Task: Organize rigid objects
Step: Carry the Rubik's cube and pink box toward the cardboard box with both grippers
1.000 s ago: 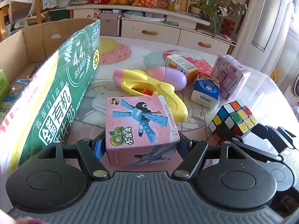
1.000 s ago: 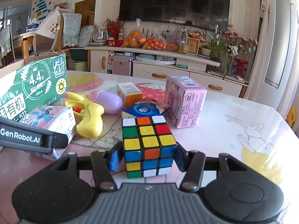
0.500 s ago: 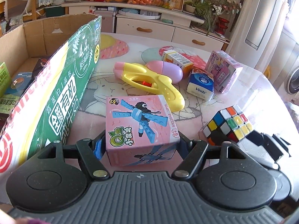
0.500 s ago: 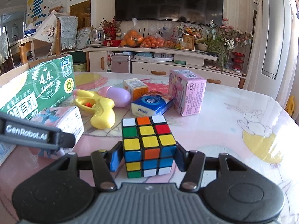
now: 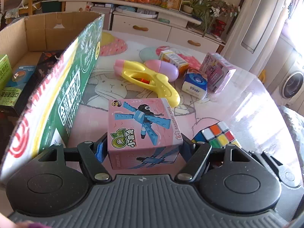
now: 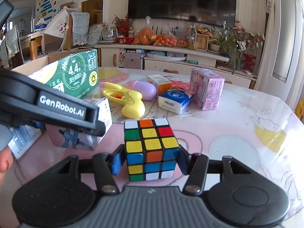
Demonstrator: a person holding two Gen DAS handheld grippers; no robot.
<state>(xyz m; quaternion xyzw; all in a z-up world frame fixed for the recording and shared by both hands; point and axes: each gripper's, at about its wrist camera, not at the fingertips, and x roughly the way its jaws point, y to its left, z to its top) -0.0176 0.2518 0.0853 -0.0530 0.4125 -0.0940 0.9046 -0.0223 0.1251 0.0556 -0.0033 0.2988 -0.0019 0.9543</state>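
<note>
My left gripper (image 5: 142, 149) is shut on a pink toy-brick box (image 5: 142, 129) with a blue dragonfly picture, its pads pressing both sides. The box hangs beside the green printed wall of an open cardboard carton (image 5: 57, 95). My right gripper (image 6: 150, 161) is shut on a Rubik's cube (image 6: 151, 146), held just above the pink tablecloth. The cube (image 5: 216, 134) shows at the right of the left wrist view. In the right wrist view the left gripper's black body (image 6: 57, 110) crosses the left side, with the pink box (image 6: 76, 140) under it.
On the table beyond lie a yellow water gun (image 5: 150, 81), a purple egg (image 5: 163, 70), a Vinda tissue pack (image 5: 194, 83), a pink carton (image 5: 218, 72) and a small orange box (image 5: 173, 58). The cardboard carton holds several packs (image 5: 11, 87). The table's edge curves at the right.
Both grippers have drawn back from the toys and shifted towards the carton, still gripping their loads. More of the carton's inside shows. The right gripper has come closer to the left one.
</note>
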